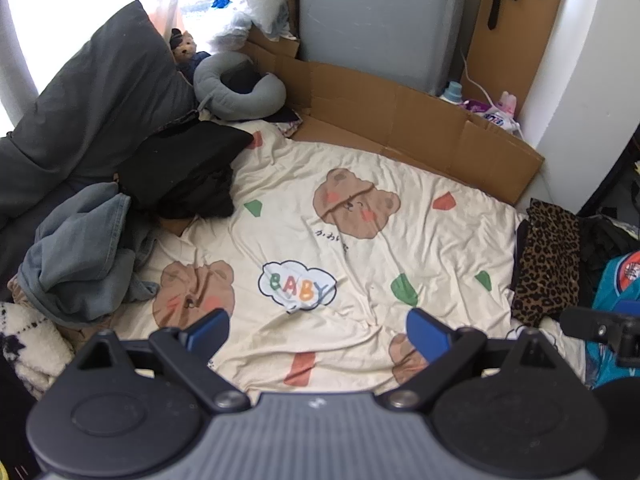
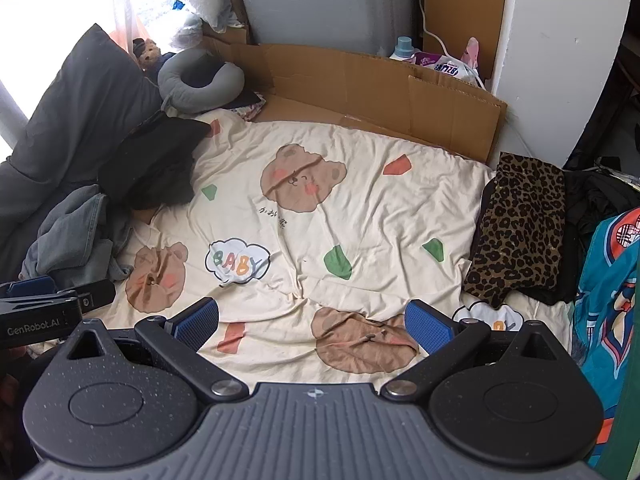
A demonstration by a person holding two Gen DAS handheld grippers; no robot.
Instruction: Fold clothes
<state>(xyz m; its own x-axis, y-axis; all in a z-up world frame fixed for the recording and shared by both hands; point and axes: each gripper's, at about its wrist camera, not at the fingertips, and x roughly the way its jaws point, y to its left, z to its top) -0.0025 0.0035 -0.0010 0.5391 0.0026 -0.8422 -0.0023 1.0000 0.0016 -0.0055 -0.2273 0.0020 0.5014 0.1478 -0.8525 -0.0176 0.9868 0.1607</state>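
Your clothes lie in two groups at opposite edges of the bed: to the left, one crumpled blue denim garment (image 1: 76, 248) with one black garment (image 1: 180, 176) just behind it; to the right, one folded leopard-print piece (image 2: 520, 232) resting on a black item (image 2: 592, 200), beside one teal printed garment (image 2: 612, 280). Between them the cream bear-print sheet (image 1: 360, 240) lies wrinkled but bare, giving you open room across the middle. Its far edge meets a flattened cardboard panel (image 1: 400, 120); one grey pillow (image 1: 92, 100) and one grey neck pillow (image 1: 240, 84) occupy the far left corner. Your left gripper (image 1: 318, 332) hovers over the near edge, fingers spread wide and holding nothing. Your right gripper (image 2: 312, 324) does likewise.
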